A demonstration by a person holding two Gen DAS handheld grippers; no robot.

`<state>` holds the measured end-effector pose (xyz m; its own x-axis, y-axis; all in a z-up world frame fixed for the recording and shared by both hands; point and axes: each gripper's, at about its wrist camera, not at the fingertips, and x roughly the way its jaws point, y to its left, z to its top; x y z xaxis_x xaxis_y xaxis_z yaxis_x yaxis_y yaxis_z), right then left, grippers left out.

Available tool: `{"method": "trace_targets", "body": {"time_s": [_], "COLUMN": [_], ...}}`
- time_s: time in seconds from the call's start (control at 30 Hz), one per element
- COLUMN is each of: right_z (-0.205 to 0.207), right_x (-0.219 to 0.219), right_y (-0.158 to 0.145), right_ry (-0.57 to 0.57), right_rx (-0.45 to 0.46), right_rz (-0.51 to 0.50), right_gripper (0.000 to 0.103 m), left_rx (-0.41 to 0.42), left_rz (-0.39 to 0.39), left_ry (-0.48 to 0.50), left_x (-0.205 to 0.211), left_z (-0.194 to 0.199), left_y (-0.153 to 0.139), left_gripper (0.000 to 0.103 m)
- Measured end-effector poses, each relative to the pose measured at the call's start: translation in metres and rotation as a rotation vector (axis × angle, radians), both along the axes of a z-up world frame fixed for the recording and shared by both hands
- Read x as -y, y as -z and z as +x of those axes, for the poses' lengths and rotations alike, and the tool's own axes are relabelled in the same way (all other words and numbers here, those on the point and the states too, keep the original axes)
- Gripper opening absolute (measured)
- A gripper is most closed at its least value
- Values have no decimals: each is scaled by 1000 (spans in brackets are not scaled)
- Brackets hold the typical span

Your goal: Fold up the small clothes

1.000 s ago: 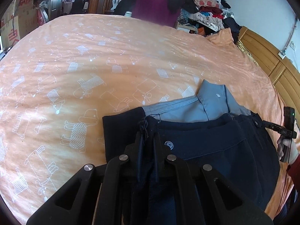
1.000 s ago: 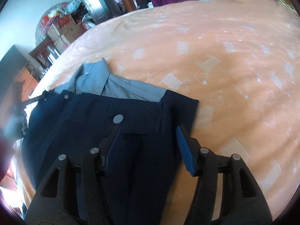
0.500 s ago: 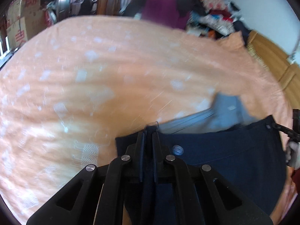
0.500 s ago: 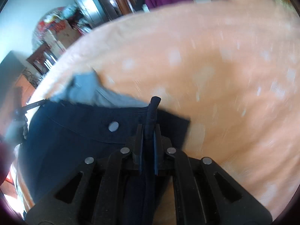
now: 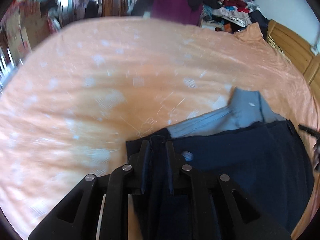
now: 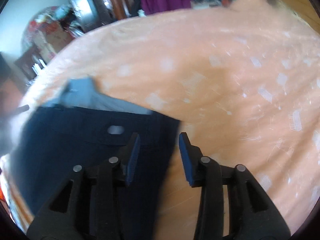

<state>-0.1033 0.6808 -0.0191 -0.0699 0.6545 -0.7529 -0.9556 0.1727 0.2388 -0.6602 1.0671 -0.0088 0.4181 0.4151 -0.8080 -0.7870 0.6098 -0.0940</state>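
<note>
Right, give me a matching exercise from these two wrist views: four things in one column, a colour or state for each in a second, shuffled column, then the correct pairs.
Things
1. left gripper
2. right gripper
3. navy trousers
4. bedsheet

Colour or state
A. orange with a pale printed pattern
B. jaws spread wide, nothing between the blue pads
C. dark blue, lying over a grey-blue shirt
D. jaws slightly apart, with dark fabric between them

Pairs: 1-D, 2-B, 3-C, 4-A
</note>
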Motion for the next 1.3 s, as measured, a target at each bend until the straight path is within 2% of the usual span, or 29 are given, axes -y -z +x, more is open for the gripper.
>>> {"method": "trace_targets", "body": {"time_s": [0.07,0.13,0.17,0.23,0.33,0.4,0.47,0.5,0.57,0.63,0.67,0.77,0.83,0.87,0.9,0.93,0.97,1.0,1.03,1.13,1.23,1.3], "right_z": [-37,-82,-116,-157,-204,-217,-201,-190,-159,-129,-113,-79,-64,-62,-63,-68,-73,-82,-92,-113,-119,-118], "right_x": [16,33,44,56,72,82,87,89,100,111,117,134,147,155,162,170,177,179,183,181,181,183], "right_y": [-13,-13,-8,2,28,38,43,43,43,41,40,36,30,26,20,15,10,8,8,17,28,32], "right_ry": [-82,-168,-222,-269,-298,-303,-276,-258,-207,-162,-145,-83,-30,-12,4,11,14,12,1,-12,-12,-13], "right_rx": [-47,-109,-135,-152,-172,-108,-134,-126,-128,-112,-112,-67,-54,-47,-40,-38,-35,-31,-36,-68,-94,-92], "right_rz": [32,41,41,31,-22,-36,-48,-55,-61,-74,-74,-107,-118,-114,-107,-91,-70,-60,-53,-68,-88,-93], "right_gripper": [40,40,40,39,35,32,15,6,6,3,0,0,9,16,36,57,64,71,71,71,72,72], "left_rx": [73,158,194,270,311,311,281,297,324,373,375,363,383,389,363,371,394,414,441,522,504,493], "left_rz": [6,-50,-86,-184,-291,-337,-332,-356,-375,-381,-370,-323,-323,-321,-312,-319,-331,-334,-338,-384,-422,-435], "left_ry": [67,173,221,301,345,305,253,206,115,12,-43,-233,-350,-390,-420,-401,-375,-351,-318,-284,-302,-367], "left_x": [41,93,123,174,224,232,228,221,203,184,176,151,145,148,153,158,164,171,184,202,206,204], "left_z": [3,18,27,47,68,68,53,37,0,-46,-66,-135,-180,-193,-203,-206,-205,-202,-192,-177,-159,-155], "left_y": [-27,-39,-38,-27,3,23,35,41,42,41,40,37,37,35,31,28,24,19,15,13,25,38], "left_gripper": [15,28,30,30,30,30,28,23,17,15,15,16,17,18,27,27,27,32,36,37,40,42]}}
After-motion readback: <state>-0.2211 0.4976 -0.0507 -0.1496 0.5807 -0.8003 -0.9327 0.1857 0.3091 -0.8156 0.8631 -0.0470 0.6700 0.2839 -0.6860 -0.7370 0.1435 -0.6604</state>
